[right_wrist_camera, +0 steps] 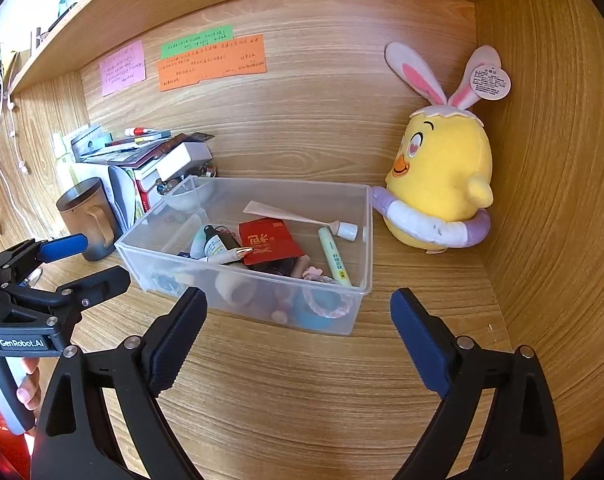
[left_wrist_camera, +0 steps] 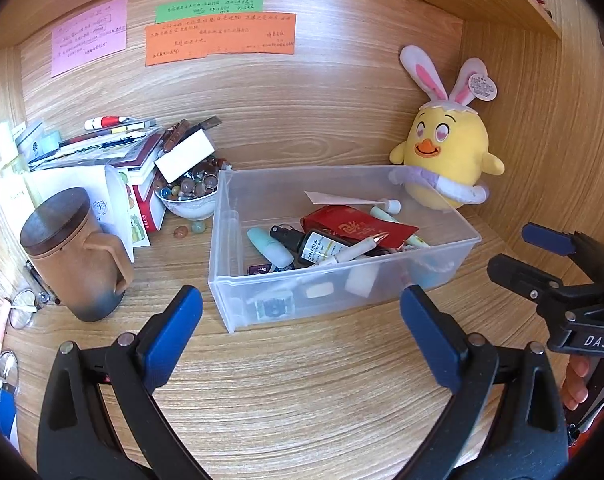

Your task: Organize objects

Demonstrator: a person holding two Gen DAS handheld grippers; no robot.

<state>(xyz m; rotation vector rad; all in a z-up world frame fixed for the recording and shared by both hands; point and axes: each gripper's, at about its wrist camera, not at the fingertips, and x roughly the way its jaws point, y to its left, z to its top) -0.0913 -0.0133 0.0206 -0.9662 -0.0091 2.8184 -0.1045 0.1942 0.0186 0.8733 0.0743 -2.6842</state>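
Note:
A clear plastic bin (left_wrist_camera: 237,280) stands on the wooden desk and holds several small items: a red packet (left_wrist_camera: 354,226), a black dropper bottle (left_wrist_camera: 314,244), tubes and a pen. It also shows in the right wrist view (right_wrist_camera: 366,240). My left gripper (left_wrist_camera: 302,320) is open and empty, just in front of the bin. My right gripper (right_wrist_camera: 297,320) is open and empty, in front of the bin's right end. Each gripper shows in the other's view: the right gripper (left_wrist_camera: 542,256) at the right edge, the left gripper (right_wrist_camera: 81,258) at the left edge.
A yellow chick plush (left_wrist_camera: 446,148) sits in the back right corner, touching the bin. At the left are a brown lidded mug (left_wrist_camera: 73,256), a bowl of glass marbles (left_wrist_camera: 189,192), stacked books and pens (left_wrist_camera: 113,148), and glasses (left_wrist_camera: 21,308). Notes (left_wrist_camera: 217,38) hang on the back wall.

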